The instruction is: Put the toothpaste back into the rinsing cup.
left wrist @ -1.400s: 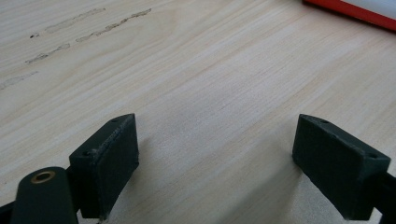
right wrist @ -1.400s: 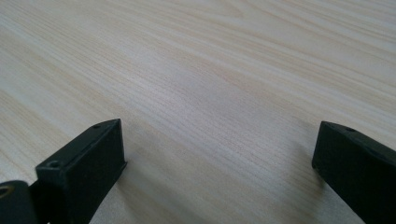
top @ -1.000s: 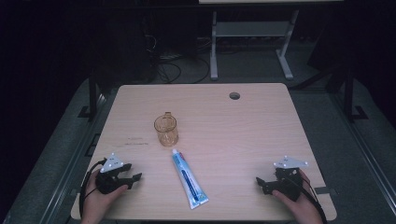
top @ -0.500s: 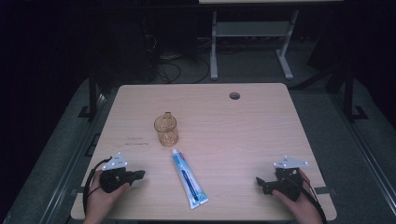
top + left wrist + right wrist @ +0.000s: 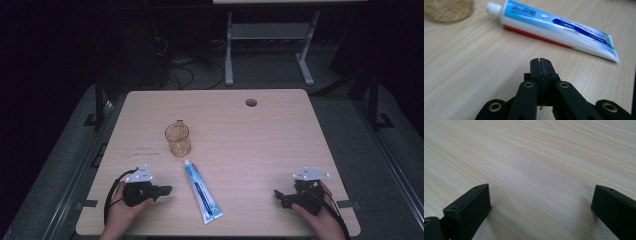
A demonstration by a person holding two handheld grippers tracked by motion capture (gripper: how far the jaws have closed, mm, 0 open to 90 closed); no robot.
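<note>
Dark room, pale wood desk (image 5: 280,135). Tube (image 5: 202,191) lies flat just ahead of the left hand-held gripper (image 5: 166,189), well apart from the right hand-held gripper (image 5: 278,196). Long axis runs crosswise to the left gripper's reach, cap (image 5: 492,8) toward the cup (image 5: 178,139), crimped end nearer the person. Left jaws have just been closing and now meet, nothing between them. Right jaws stand wide over bare wood. Left hand is plainly the nearer; judging by this, it must reopen before taking the tube.
</note>
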